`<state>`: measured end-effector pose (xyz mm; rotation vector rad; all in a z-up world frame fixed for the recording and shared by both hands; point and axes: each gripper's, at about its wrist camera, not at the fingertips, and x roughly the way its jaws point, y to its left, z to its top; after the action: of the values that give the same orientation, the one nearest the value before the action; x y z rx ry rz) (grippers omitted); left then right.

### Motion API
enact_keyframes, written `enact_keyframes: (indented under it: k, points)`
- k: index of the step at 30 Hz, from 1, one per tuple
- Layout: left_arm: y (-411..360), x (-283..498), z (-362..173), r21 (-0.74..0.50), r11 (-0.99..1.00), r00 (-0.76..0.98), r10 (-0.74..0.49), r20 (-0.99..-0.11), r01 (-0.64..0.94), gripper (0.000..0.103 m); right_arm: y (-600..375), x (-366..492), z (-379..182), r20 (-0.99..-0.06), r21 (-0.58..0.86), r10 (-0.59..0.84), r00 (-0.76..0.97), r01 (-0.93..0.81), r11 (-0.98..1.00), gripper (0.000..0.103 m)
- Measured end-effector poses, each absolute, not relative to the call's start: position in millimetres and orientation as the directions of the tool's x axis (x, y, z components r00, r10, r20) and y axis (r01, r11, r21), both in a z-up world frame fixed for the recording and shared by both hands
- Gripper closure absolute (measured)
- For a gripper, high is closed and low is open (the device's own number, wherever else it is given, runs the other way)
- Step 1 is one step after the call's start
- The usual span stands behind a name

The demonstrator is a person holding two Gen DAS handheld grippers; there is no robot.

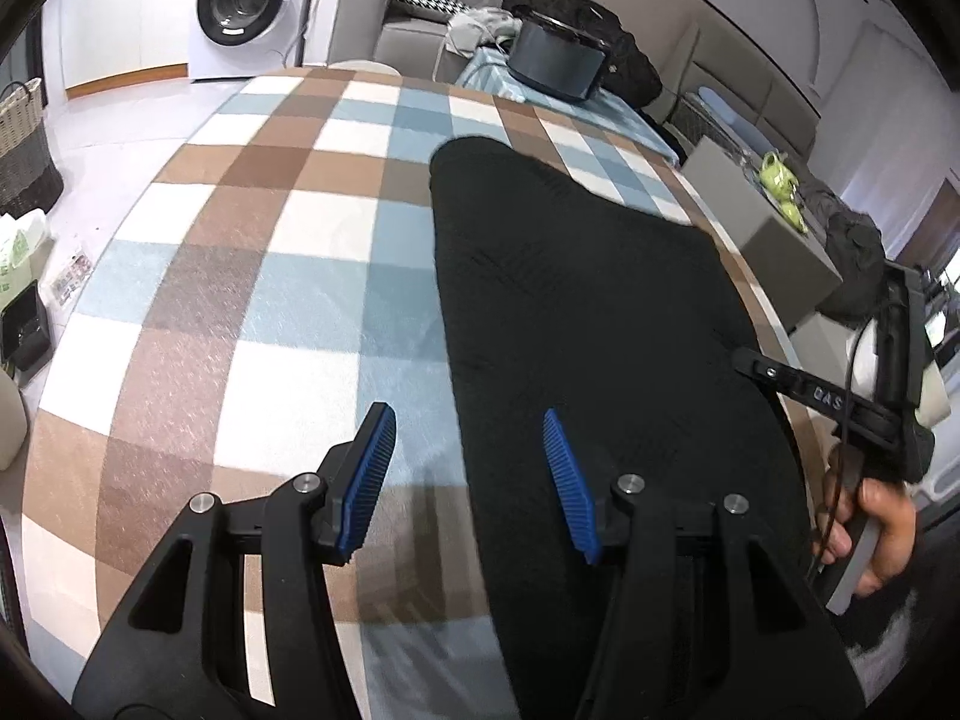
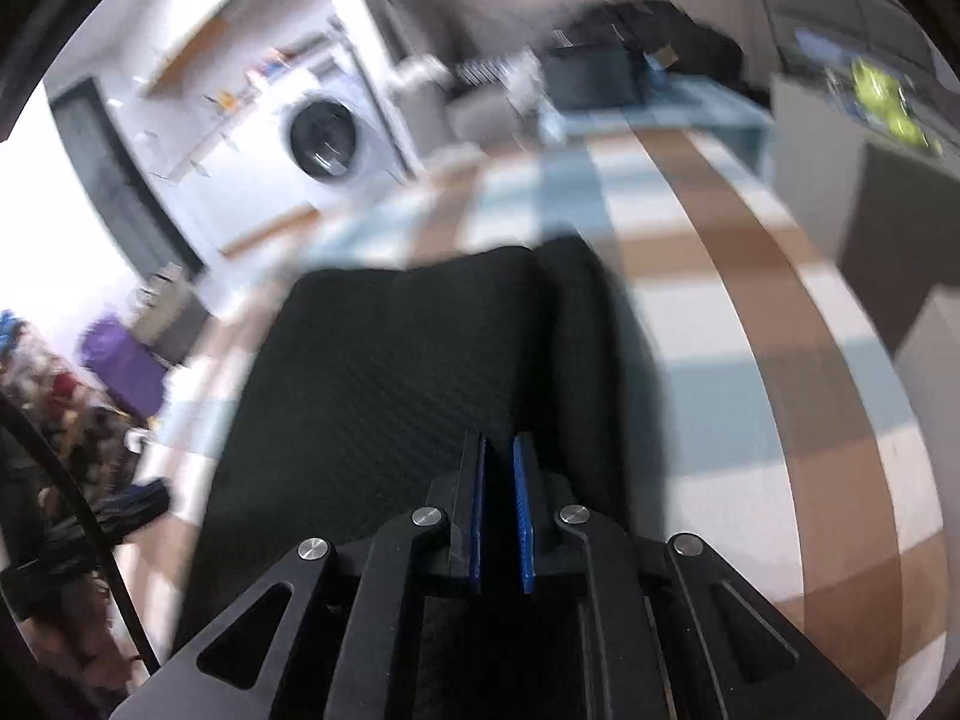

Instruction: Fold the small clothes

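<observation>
Blue ribbed pads line both tongs. In the left wrist view the left gripper [image 1: 468, 432] stands with its jaws apart and nothing between them; one pad hangs over the checked cloth [image 1: 288, 252], the other over the black garment [image 1: 600, 324], which lies flat across the right half of that frame. At the right edge, the right gripper [image 1: 744, 360] reaches onto the garment's edge, a hand [image 1: 882, 534] on its grip.

In the right wrist view, which is blurred, the right gripper [image 2: 498, 450] has its jaws almost together, a thin gap between the pads; whether any fabric is pinched there cannot be told. The garment [image 2: 390, 360] fills the lower centre, with a fold or ridge running up its right part.

One woven basket [image 1: 24, 138] sits at the left edge of the left view; its contents are hidden. One dark open box [image 1: 558, 60] rests on the blue-covered surface at the top, interior not visible.

Only the left view shows the basket and the hand; only the right view shows a purple item [image 2: 123, 360] at the left. One washing machine [image 1: 252, 6] appears in both views.
</observation>
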<state>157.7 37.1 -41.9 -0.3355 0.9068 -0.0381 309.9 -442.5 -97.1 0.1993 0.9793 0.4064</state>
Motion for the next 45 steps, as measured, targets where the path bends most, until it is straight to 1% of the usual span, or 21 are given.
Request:
enact_keyframes:
  k: [2, 4, 5, 9, 13, 14, 15, 16, 17, 19, 21, 24, 26, 29, 31, 34, 37, 38, 40, 42, 45]
  points:
    - [32, 152, -43, -0.291, 0.952, 0.61, -0.178, -0.772, -0.091, 0.054, -452, 303, -98, -0.732, 0.417, 0.488, 0.475, -0.253, 0.873, 0.089]
    - [25, 144, -44, -0.287, 0.956, 0.596, -0.194, -0.779, -0.064, 0.053, -461, 283, -97, -0.694, 0.488, 0.578, 0.429, -0.311, 0.816, 0.075]
    - [21, 140, -45, -0.286, 0.957, 0.588, -0.205, -0.782, -0.047, 0.052, -464, 274, -97, -0.685, 0.507, 0.603, 0.408, -0.328, 0.797, 0.074]
    - [5, 117, -48, -0.289, 0.957, 0.558, -0.249, -0.792, 0.017, 0.052, -477, 224, -100, -0.641, 0.584, 0.694, 0.327, -0.379, 0.718, 0.073]
    - [-7, 94, -51, -0.287, 0.956, 0.539, -0.274, -0.797, 0.06, 0.05, -478, 186, -100, -0.627, 0.576, 0.71, 0.321, -0.423, 0.7, 0.073]
    - [-10, 87, -52, -0.283, 0.956, 0.532, -0.276, -0.8, 0.07, 0.05, -476, 185, -101, -0.635, 0.555, 0.699, 0.329, -0.435, 0.709, 0.074]
    - [-11, 84, -53, -0.276, 0.958, 0.53, -0.273, -0.803, 0.074, 0.05, -473, 183, -101, -0.645, 0.518, 0.68, 0.347, -0.455, 0.724, 0.083]
    - [-12, 80, -53, -0.271, 0.96, 0.53, -0.269, -0.804, 0.076, 0.05, -471, 181, -100, -0.657, 0.494, 0.667, 0.352, -0.467, 0.733, 0.097]
    - [-13, 76, -54, -0.266, 0.961, 0.528, -0.266, -0.806, 0.077, 0.05, -470, 183, -97, -0.661, 0.484, 0.661, 0.355, -0.471, 0.737, 0.097]
    - [-13, 68, -57, -0.261, 0.962, 0.521, -0.263, -0.812, 0.077, 0.05, -476, 174, -83, -0.591, 0.509, 0.711, 0.38, -0.508, 0.695, 0.098]
    - [-11, 60, -58, -0.261, 0.962, 0.525, -0.261, -0.81, 0.076, 0.049, -483, 173, -76, -0.567, 0.517, 0.724, 0.394, -0.514, 0.685, 0.098]
    - [-9, 48, -61, -0.243, 0.968, 0.531, -0.238, -0.813, 0.063, 0.047, -478, 178, -93, -0.682, 0.433, 0.61, 0.403, -0.45, 0.781, 0.098]
    - [-6, 42, -62, -0.237, 0.97, 0.534, -0.228, -0.814, 0.054, 0.047, -478, 179, -103, -0.721, 0.411, 0.571, 0.393, -0.422, 0.808, 0.092]
    - [-4, 37, -59, -0.268, 0.962, 0.538, -0.254, -0.804, 0.054, 0.047, -486, 171, -100, -0.654, 0.485, 0.644, 0.396, -0.434, 0.759, 0.083]
    - [-8, 38, -57, -0.271, 0.96, 0.541, -0.267, -0.797, 0.074, 0.047, -483, 167, -97, -0.623, 0.499, 0.678, 0.39, -0.468, 0.729, 0.073]
    - [-21, 39, -61, -0.235, 0.965, 0.515, -0.259, -0.817, 0.114, 0.047, -472, 165, -103, -0.683, 0.423, 0.627, 0.375, -0.497, 0.758, 0.073]
    - [-24, 35, -62, -0.215, 0.968, 0.498, -0.251, -0.83, 0.13, 0.047, -477, 160, -102, -0.699, 0.397, 0.604, 0.383, -0.494, 0.773, 0.071]
    - [-23, 35, -61, -0.222, 0.967, 0.5, -0.255, -0.828, 0.127, 0.047, -479, 158, -100, -0.699, 0.396, 0.602, 0.386, -0.491, 0.776, 0.067]
    - [-17, 35, -60, -0.254, 0.96, 0.503, -0.278, -0.818, 0.117, 0.046, -487, 157, -95, -0.677, 0.424, 0.621, 0.396, -0.48, 0.768, 0.039]
    - [-13, 39, -61, -0.266, 0.958, 0.5, -0.281, -0.819, 0.103, 0.046, -495, 160, -93, -0.654, 0.444, 0.622, 0.431, -0.446, 0.777, 0.029]
    - [-11, 47, -64, -0.287, 0.954, 0.486, -0.291, -0.824, 0.086, 0.046, -500, 172, -102, -0.684, 0.452, 0.578, 0.445, -0.363, 0.815, 0.028]
